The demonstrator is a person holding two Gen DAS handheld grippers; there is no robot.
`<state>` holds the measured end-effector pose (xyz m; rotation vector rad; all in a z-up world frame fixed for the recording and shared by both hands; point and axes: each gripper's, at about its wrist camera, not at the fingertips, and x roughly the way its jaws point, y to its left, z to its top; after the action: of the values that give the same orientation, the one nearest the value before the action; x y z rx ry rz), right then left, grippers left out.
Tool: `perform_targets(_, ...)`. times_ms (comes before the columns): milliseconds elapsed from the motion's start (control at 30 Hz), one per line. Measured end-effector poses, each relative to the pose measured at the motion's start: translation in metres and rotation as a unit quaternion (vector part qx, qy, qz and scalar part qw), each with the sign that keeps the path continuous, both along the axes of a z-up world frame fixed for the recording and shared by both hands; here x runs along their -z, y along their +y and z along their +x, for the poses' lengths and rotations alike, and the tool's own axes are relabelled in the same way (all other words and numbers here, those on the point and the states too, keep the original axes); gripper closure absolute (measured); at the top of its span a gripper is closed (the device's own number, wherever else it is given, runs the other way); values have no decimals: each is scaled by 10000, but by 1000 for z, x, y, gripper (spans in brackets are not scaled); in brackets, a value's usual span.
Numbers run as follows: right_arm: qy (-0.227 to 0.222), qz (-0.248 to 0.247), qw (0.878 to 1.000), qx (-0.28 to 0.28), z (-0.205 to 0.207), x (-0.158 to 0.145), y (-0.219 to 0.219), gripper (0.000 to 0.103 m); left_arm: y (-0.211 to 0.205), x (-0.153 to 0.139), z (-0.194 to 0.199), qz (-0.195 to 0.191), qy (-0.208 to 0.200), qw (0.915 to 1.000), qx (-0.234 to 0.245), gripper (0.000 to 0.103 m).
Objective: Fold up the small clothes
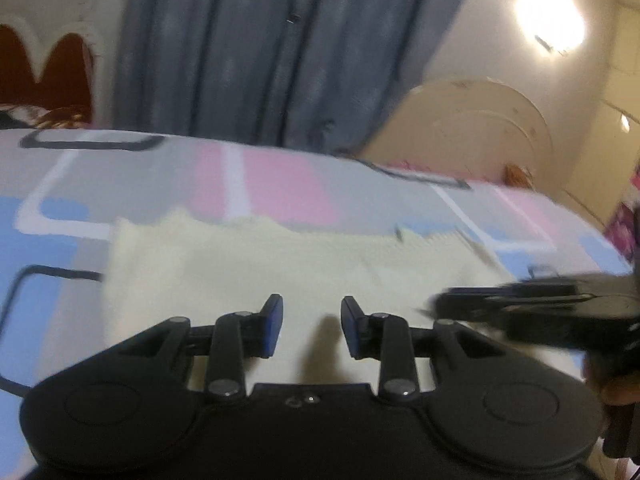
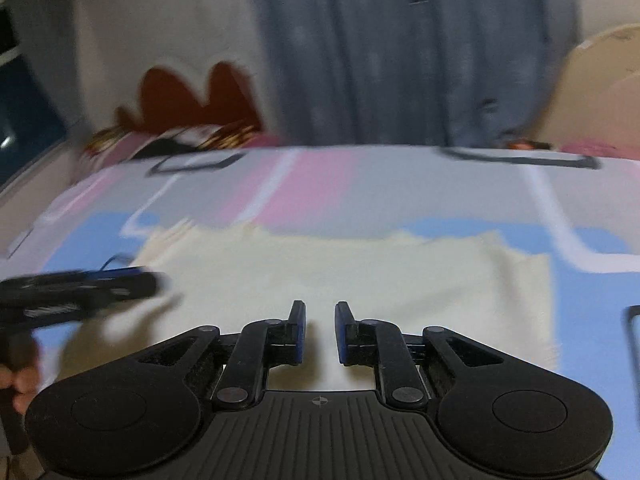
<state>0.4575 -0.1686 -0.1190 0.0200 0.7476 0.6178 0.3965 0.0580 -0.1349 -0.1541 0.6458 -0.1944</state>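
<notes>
A cream-coloured small garment (image 1: 280, 272) lies spread flat on the bed (image 1: 280, 184), over a sheet of pink, blue and grey blocks (its far edge looks ragged, though blur makes that uncertain). The left hand-held gripper (image 1: 311, 326) hovers low over the cloth's near part, fingers apart and holding nothing. The right hand-held gripper (image 2: 320, 332) hangs likewise beside it, fingers slightly parted and empty.

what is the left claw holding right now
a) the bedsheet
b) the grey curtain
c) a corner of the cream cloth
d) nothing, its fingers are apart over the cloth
d: the left claw has its blue-padded fingers apart with only open space between them, above the cream cloth that lies flat on the patterned bedsheet.
</notes>
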Motion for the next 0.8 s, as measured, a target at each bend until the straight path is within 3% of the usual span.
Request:
perform_targets(100,-149,-469,9987,-161,-2,14,19,88,-7,19,10,232,223,9995,-49,71)
perform_targets(167,-311,-673,9972,-45,4,25,18,88,0,23,14,204,145,9995,-182,73)
perform_targets(300,-94,-336,9978,562,22,28,-7,88,12,20,15,70,225,9991,-345,76)
perform_targets(400,-86,-432,9972,599,22,27,-16,88,18,17,9,25,231,9984,-513,77)
perform_targets(500,-65,-417,9969,665,15,20,-19,88,17,10,6,-37,260,9976,-639,72)
perform_targets(633,-103,-73,9987,495,-6,5,-14,88,5,2,-4,-102,213,9985,-489,69)
perform_targets(800,-47,-163,9997,162,-26,9,11,88,-3,8,-12,-9,348,9983,-465,62)
